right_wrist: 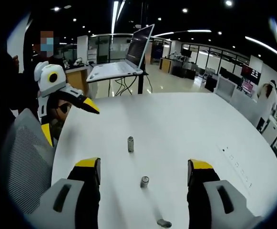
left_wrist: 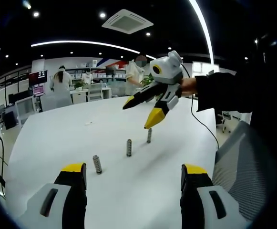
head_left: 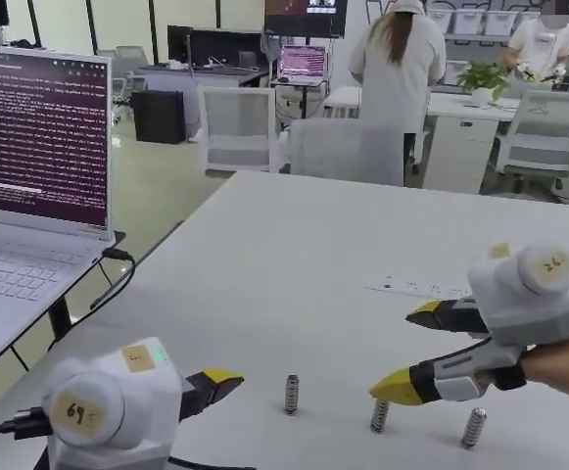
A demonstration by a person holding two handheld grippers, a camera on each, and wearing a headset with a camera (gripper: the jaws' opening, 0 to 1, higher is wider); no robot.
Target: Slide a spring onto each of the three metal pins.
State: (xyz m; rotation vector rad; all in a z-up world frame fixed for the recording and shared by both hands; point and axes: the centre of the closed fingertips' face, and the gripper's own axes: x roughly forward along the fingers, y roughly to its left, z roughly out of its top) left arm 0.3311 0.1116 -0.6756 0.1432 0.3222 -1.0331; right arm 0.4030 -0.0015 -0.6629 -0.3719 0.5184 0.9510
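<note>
White bench takes up the lower part of the head view, in a bright open office. Along the bottom of the frame three springs stand in a row, well apart. The left spring is at lower centre, the middle spring is to its right, and the right spring is further right and leans a little. Each coil stands up unaided, so I judge that each one sits on a pin. The pins are mostly hidden inside the coils, and I cannot tell how far down the springs are seated.

The right tool hangs at the right of the frame, just above the middle spring and not touching it. Its jaws are wide and hold nothing. The left tool is at lower left, near the left spring but apart from it. In the left gripper view its jaws stand wide with nothing between them.

The threading looks done, so the step in hand is likely a check. The leaning right spring may want a light press from above, gentle enough not to tip its pin. If it needs nothing, both tools can draw clear.

Further out, a pale strip lies on the bench at mid right. A laptop fills the left edge, and chairs and people stand along the top.
</note>
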